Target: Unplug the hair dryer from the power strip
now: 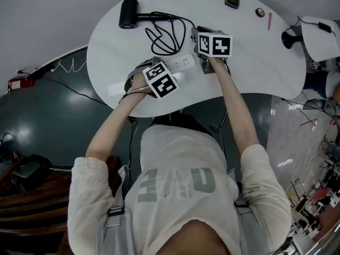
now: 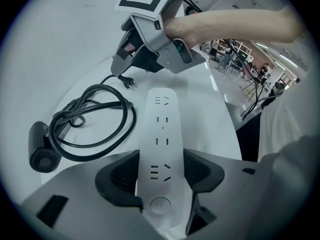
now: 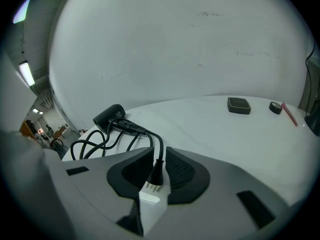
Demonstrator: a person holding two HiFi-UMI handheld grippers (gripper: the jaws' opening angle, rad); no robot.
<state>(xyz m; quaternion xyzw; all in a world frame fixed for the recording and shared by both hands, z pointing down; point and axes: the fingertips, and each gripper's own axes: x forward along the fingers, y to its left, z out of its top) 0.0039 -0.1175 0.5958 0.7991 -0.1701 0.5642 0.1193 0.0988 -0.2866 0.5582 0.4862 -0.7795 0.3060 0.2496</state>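
**Hair dryer plug (image 3: 156, 176) gripped at the strip's far end, pins showing bare**

Nearest the person, the left gripper (image 2: 160, 161) points steeply down. Its jaws are closed on the power strip (image 2: 161, 129), with one pad against each long side at the button end. The strip is a rigid white bar lying flat on the table (image 1: 255, 52). It looks light enough to lift or skid under a pull, so a hold-down here is well placed.

At the strip's far end, the right gripper (image 3: 159, 154) has its jaws drawn narrow onto the plug. The pads sit on either side of the black moulded body, just behind the pins.
- **Position:** The pins stand bare above the white end of the strip.
- **Withdrawal:** In the left gripper view the plug sits just beside that end, apart from the sockets. I judge it withdrawn.

Handling assessment:
- **Plug:** The body is small, hard and smooth, so it is liable to slip from a light pinch. The hold belongs on the body, never on the cord (image 2: 95, 129).
- **Pins:** These are thin metal and would likely bend if levered sideways, so any pull should run straight along them.
- **Cord:** It is thick, rubbery and springy. It will probably drag and tug back as the plug is carried off.

Beyond the grippers, the cord lies in loose loops on the table. Farthest out, the hair dryer (image 1: 128, 13) lies on its side near the table's far edge, well apart from both grippers. It is compact, and a hard pull on the cord could shift it.
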